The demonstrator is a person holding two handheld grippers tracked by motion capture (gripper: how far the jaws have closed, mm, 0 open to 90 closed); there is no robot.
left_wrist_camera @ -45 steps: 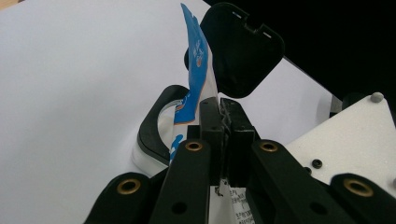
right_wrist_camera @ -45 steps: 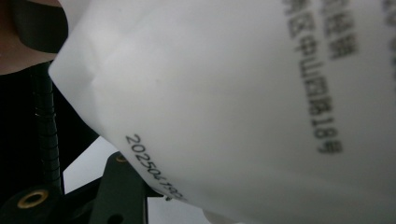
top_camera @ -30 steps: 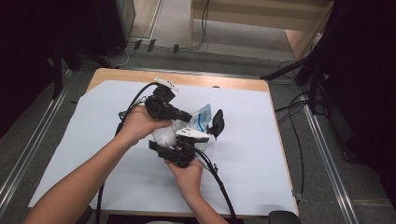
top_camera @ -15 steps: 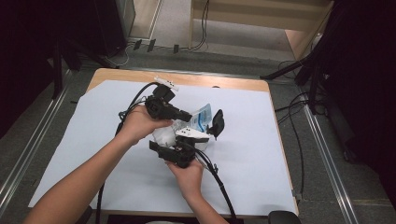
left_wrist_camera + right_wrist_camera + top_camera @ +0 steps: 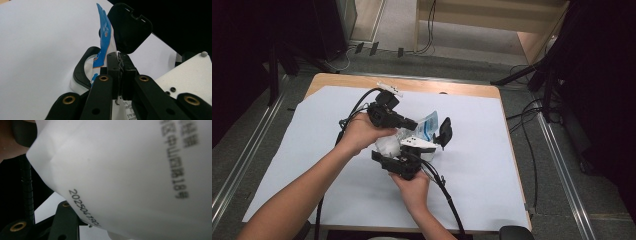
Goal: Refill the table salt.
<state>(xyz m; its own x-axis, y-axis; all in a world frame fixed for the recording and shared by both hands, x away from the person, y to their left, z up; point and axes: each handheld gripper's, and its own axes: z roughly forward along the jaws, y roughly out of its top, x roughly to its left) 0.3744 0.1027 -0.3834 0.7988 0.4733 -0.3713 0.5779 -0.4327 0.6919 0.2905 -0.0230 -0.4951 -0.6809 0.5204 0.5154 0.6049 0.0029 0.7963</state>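
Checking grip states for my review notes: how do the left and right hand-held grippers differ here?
The left hand-held gripper has its jaws shut on the thin edge of the blue-and-white packet; the right hand-held gripper sits lower, nearer the person, against the packet's white printed side, and whether it clamps cannot be told. The left points toward the black hinged lid. Both meet at the same packet.

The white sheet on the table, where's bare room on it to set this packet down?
The white sheet is bare left of the left gripper and forearm, and right of the black case out to the table's right edge. The middle is crowded: both grippers, the packet, cables.
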